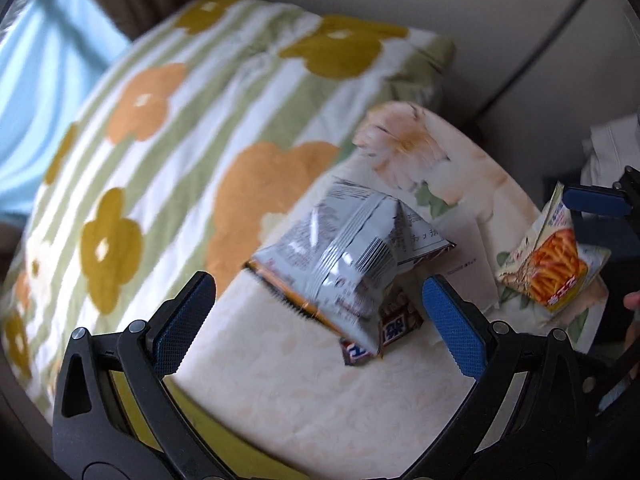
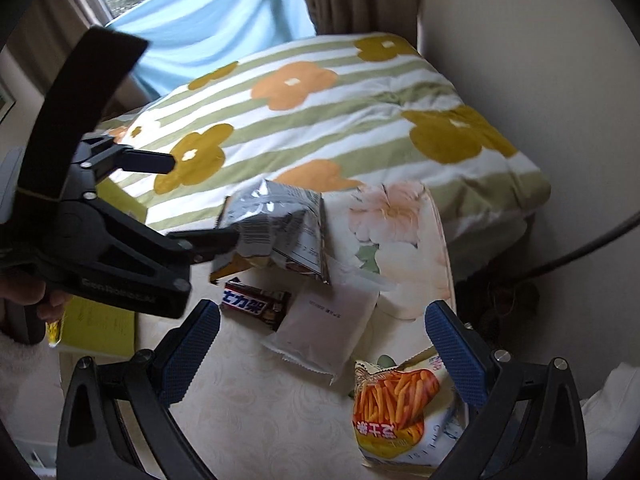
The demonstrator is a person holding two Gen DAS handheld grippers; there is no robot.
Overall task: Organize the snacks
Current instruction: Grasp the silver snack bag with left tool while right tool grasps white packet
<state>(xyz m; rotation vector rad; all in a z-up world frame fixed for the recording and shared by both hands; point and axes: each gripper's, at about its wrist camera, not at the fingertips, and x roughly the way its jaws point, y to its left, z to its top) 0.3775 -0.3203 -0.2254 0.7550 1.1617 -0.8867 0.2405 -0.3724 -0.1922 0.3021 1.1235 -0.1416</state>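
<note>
4 snacks on the table [image 2: 248, 412]: 1 silver bag [image 2: 276, 228], 1 chocolate bar [image 2: 254, 304], 1 white packet [image 2: 324, 328], 1 fries bag [image 2: 394, 412]. Left gripper [image 1: 316, 312] fingers spread wide, silver bag between them w/ one finger touching its side, bag lying partly over the bar. Right gripper [image 2: 322, 340] also spread wide, empty, above white packet; fries bag by its right finger. 1 flowered blanket [image 2: 340, 120] behind.

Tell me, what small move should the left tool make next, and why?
Probably ease forward and close on the silver snack bag. The left tool is open, empty and already straddling that bag, which lies on top of the chocolate bar, so it likely has to go first.
</note>
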